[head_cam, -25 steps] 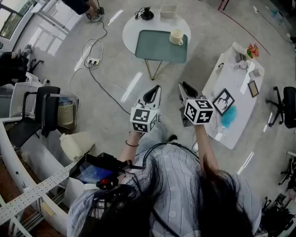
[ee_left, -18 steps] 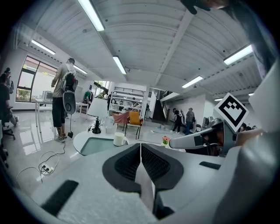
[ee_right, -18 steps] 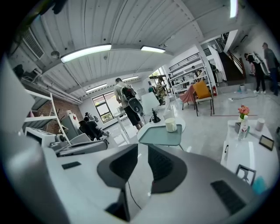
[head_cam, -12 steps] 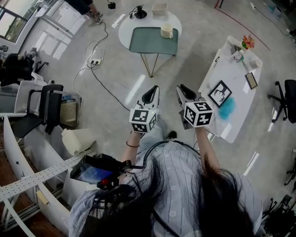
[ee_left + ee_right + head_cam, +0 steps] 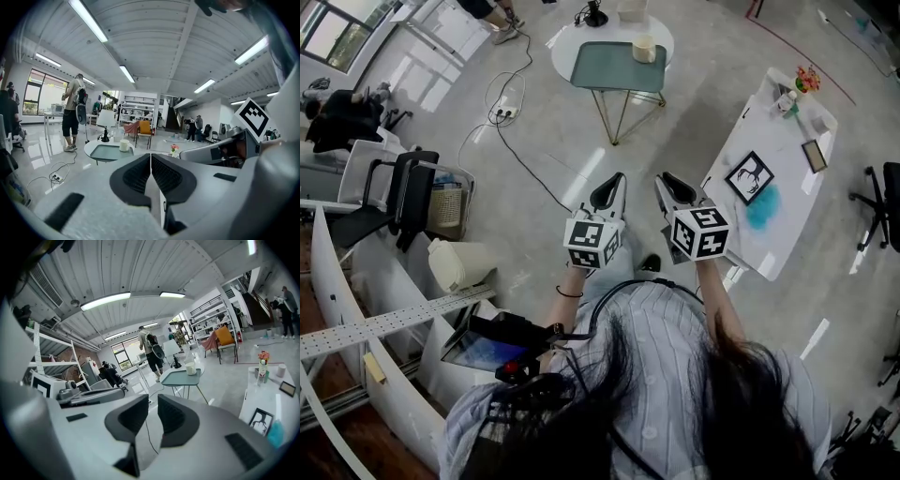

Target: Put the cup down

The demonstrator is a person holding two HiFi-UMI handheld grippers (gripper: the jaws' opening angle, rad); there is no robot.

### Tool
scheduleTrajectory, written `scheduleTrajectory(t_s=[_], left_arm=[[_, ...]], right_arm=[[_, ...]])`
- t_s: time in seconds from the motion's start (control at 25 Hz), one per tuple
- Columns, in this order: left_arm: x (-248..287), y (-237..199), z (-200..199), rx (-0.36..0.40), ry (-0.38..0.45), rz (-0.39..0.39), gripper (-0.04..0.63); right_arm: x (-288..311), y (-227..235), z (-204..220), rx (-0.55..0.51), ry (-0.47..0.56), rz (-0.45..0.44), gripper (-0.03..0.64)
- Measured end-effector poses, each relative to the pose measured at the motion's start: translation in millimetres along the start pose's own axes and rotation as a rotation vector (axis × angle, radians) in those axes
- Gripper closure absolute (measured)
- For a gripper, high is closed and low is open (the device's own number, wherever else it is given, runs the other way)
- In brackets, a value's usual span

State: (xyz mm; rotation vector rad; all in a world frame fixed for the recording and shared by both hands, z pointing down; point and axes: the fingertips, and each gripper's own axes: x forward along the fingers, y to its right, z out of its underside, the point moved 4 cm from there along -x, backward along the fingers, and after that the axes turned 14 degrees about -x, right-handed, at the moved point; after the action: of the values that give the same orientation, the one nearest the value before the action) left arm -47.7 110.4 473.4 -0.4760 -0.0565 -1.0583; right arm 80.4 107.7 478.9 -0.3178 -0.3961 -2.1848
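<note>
On the glossy grey floor (image 5: 712, 94) stood a round white table (image 5: 562, 47), the cream ceramic cup (image 5: 644, 49) on its green rectangular tray (image 5: 614, 70). Well short of that table, the left gripper (image 5: 608, 191) was closed and the right gripper (image 5: 674, 187) narrowly parted, both empty.

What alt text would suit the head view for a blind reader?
From above, a person holds out two empty tongs, left tongs and right tongs, over a grey floor. Ahead, a cream cup sits on a green tray on a round table; a white table stands right.
</note>
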Motion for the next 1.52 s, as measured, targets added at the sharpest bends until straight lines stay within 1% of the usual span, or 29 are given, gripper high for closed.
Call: scheduleTrajectory(t_s=[0.32,0.64,0.8,1.12,1.52], left_arm=[[-38.4,15.8,17.1,0.008,0.007,-0.009,0.577],[-55.1,18.9,22.1,0.004,0.021,-0.015,0.577],[-57.8,19.1,21.2,-0.011,0.03,-0.009,0.577],[-56.1,16.6,15.8,-0.006,0.038,-0.007,0.577],[-53.4,12.5,13.6,-0.006,0.041,-0.004,0.577]], right_arm=[[-24.9,-34.4,18.0,-0.021,-0.006,-0.048,0.552],[-34.8,-60.6,18.2,-0.071,-0.003,-0.079,0.565],[-37.6,-64.9,16.5,-0.086,0.005,-0.075,0.569],[-37.0,-63.7,12.6,-0.11,0.001,-0.068,0.578],[-30.2,-67.8,8.9,-0.123,-0.004,-0.084,0.58]])
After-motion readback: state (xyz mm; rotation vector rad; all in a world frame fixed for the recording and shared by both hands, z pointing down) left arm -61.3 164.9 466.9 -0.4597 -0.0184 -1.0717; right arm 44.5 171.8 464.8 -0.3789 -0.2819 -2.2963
